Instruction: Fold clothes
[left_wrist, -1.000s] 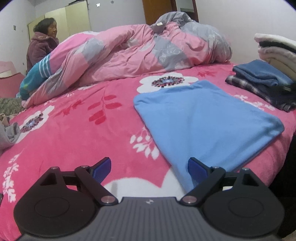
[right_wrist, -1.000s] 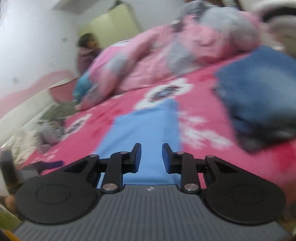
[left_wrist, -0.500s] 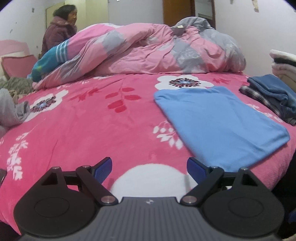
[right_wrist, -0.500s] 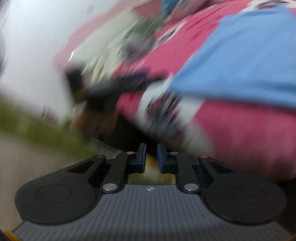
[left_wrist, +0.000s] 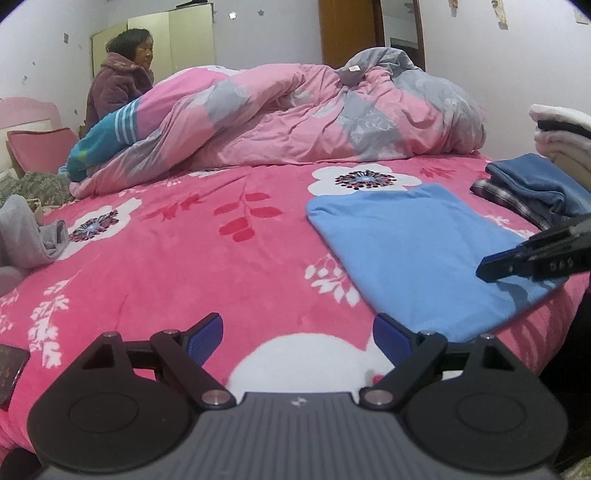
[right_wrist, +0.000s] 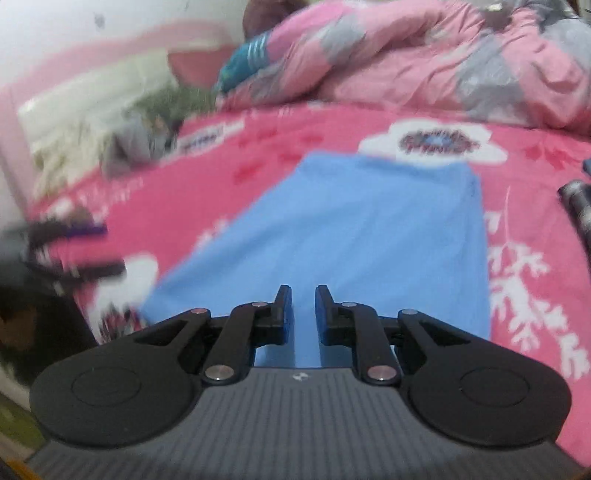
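Observation:
A folded light blue garment (left_wrist: 413, 243) lies flat on the pink flowered bed cover (left_wrist: 192, 266), near the bed's right front corner; it also shows in the right wrist view (right_wrist: 354, 229). My left gripper (left_wrist: 297, 334) is open and empty, low over the front edge of the bed, left of the garment. My right gripper (right_wrist: 303, 310) has its jaws a narrow gap apart and holds nothing, just above the garment's near edge. It shows in the left wrist view (left_wrist: 491, 267) at the right, over the garment's right corner.
A rumpled pink and grey duvet (left_wrist: 295, 118) fills the back of the bed. A person in a purple coat (left_wrist: 122, 81) sits at the back left. Folded clothes (left_wrist: 535, 188) are stacked at the right. A grey garment (left_wrist: 26, 236) lies at the left edge.
My right gripper swung away toward the floor, then back over the blue garment, and its jaws have opened slightly. My left gripper drew back a little and stayed open.

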